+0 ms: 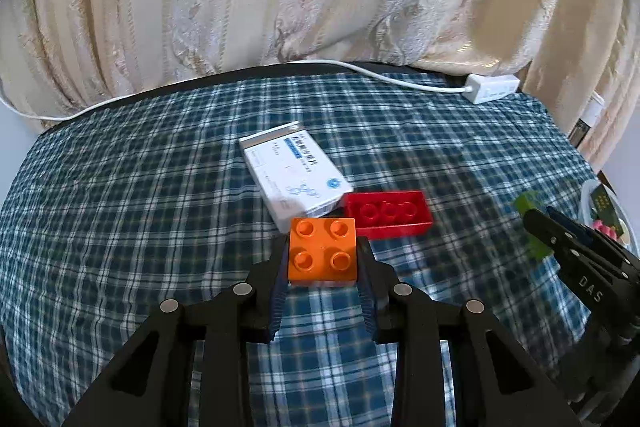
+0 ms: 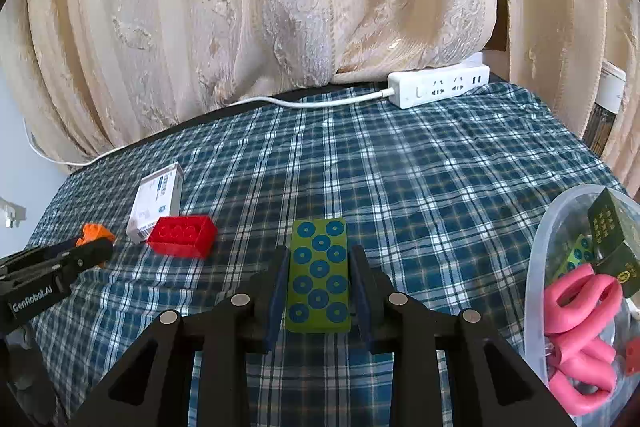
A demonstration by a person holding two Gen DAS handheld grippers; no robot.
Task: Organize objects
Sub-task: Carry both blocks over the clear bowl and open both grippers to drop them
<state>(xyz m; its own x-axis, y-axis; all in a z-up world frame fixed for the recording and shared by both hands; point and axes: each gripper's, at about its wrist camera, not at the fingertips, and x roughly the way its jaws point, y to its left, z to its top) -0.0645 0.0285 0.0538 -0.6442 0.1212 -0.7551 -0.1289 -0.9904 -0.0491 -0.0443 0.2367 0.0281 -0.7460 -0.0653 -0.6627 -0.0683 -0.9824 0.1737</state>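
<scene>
On plaid cloth (image 1: 120,227), left gripper (image 1: 323,259) clamps one orange brick (image 1: 322,251), right gripper (image 2: 319,279) one green block (image 2: 319,275).

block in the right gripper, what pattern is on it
Green with blue ringed dots all over its upper face, clearest in the right wrist view.

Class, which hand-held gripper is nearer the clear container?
Right. The right hand-held gripper, holding the green block, is beside the clear container; the left hand-held gripper is far across the cloth.
</scene>
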